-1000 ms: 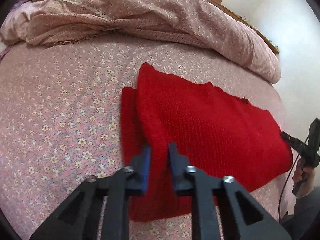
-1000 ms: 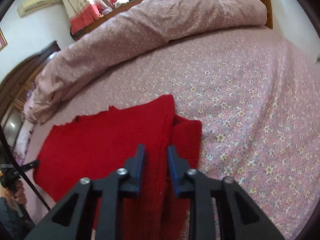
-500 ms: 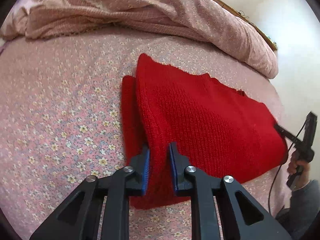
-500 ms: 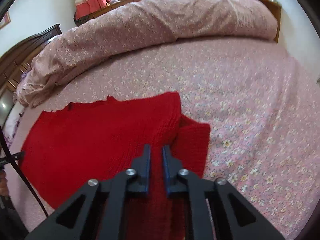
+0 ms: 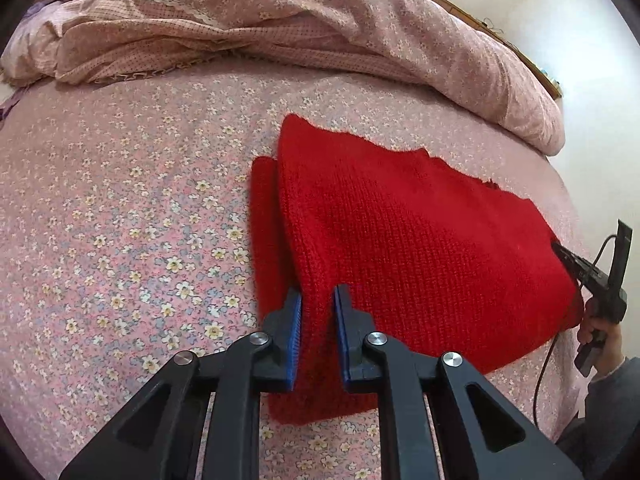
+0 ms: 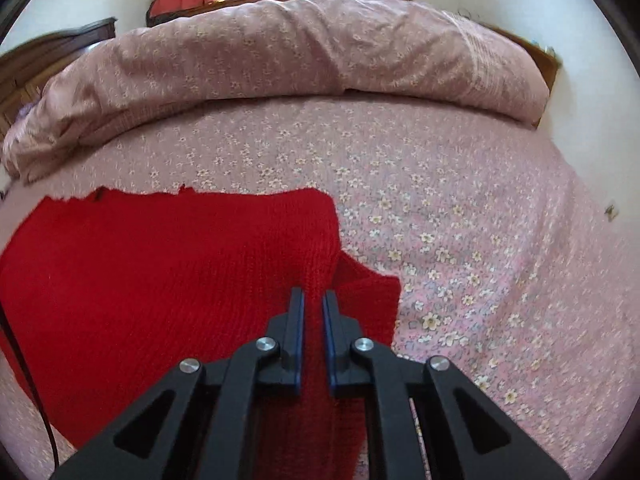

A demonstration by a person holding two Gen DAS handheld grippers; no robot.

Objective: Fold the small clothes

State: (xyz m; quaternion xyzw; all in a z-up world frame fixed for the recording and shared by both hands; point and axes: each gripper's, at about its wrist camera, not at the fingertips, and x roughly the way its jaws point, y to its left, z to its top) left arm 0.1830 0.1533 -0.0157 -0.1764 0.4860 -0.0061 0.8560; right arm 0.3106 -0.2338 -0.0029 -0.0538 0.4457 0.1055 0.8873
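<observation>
1. The left tongs (image 5: 317,300) pinch a raised fold of the red knit garment (image 5: 400,240), which lies on the floral bed (image 5: 120,220).
2. The right tongs (image 6: 313,302) are clamped on a ridge of the same garment near its other edge.
3. A rolled quilt (image 6: 300,52) lies beyond.

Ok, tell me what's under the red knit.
Under the red knit lies the floral bedsheet. A lower red layer pokes out at one side. Anything else beneath is covered.
</observation>
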